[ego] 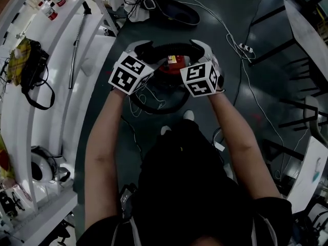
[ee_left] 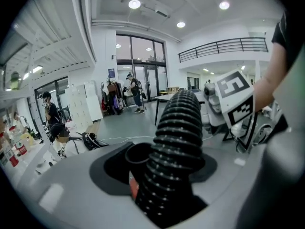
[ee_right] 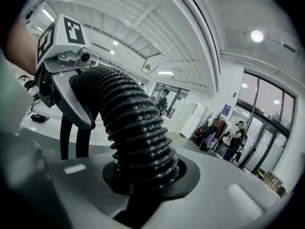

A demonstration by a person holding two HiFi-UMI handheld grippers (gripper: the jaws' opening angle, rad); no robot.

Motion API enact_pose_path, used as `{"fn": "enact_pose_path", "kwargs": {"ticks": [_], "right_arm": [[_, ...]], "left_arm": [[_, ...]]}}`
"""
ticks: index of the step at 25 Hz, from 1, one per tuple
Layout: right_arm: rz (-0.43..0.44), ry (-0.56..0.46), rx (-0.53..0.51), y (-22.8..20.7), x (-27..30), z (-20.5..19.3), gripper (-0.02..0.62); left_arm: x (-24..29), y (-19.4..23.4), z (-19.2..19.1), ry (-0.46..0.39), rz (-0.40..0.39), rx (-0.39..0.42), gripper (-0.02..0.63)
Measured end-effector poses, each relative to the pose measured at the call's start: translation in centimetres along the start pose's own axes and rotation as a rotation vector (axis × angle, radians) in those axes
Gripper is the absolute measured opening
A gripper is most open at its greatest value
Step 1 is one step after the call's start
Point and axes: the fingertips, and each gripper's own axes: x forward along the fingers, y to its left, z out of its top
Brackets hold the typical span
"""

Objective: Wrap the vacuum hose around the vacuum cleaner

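Note:
A black corrugated vacuum hose [ego: 171,46] arches between my two grippers above the red vacuum cleaner [ego: 171,68], which stands on the dark floor. More of the hose lies looped on the floor in front of the cleaner. My left gripper [ego: 145,49] is shut on the hose's left part; in the left gripper view the hose [ee_left: 178,142] rises from its jaws toward the right gripper [ee_left: 224,109]. My right gripper [ego: 200,47] is shut on the right part; in the right gripper view the hose [ee_right: 138,132] bends over to the left gripper [ee_right: 66,85].
White curved shelving [ego: 66,111] runs along the left with bottles [ego: 51,4] and a black bag [ego: 33,65]. A white cable [ego: 241,70] and power strip [ego: 246,47] lie on the floor at the right, near tables [ego: 307,29]. People stand far off in the hall.

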Motion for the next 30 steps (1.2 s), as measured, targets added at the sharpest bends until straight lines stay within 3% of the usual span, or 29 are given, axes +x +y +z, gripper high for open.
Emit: {"fn": "enact_pose_path", "kwargs": {"ticks": [13,20,30], "right_arm": [[0.026,-0.084,0.058,-0.9,2.6,0.7,0.072],[0.024,-0.097,0.084,-2.4,3.6,0.5,0.074],[0.037,-0.081,0.24,-4.1,4.2,-0.6,0.074]], "left_arm": [[1.0,2.0,0.7,-0.065,-0.015,-0.045,0.324],[1.4,3.1,1.3,-0.155,-0.071,-0.15,0.379],[1.4,4.7,1.8,-0.255,-0.069,-0.224,0.448]]}}
